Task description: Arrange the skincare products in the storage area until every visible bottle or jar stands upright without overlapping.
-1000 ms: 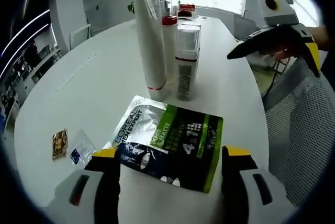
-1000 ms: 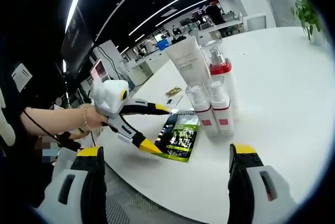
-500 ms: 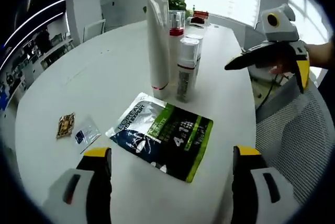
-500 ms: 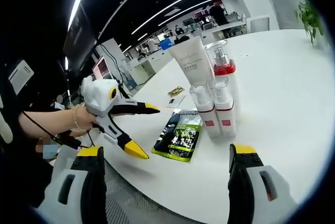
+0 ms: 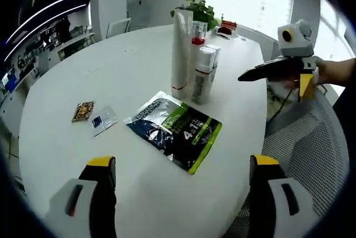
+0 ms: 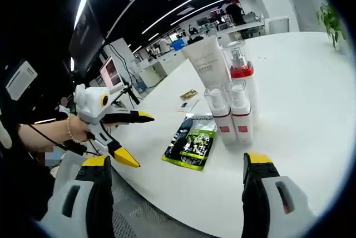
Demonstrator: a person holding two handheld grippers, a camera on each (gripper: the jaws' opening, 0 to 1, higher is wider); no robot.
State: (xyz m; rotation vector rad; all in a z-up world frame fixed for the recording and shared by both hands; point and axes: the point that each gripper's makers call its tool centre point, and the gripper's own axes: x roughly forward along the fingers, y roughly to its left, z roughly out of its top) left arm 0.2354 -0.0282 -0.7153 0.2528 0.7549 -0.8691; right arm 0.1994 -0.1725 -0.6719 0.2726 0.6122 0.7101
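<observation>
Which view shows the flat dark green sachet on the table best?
The left gripper view: the sachet lies near and almost face-on there, with its printed front clear. In the right gripper view the sachet is smaller and seen at a slant, beside the upright bottles.

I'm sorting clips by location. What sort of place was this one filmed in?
Most likely an open-plan office: a big round white table, rows of desks with monitors under long ceiling light strips, and a mesh office chair.
</observation>
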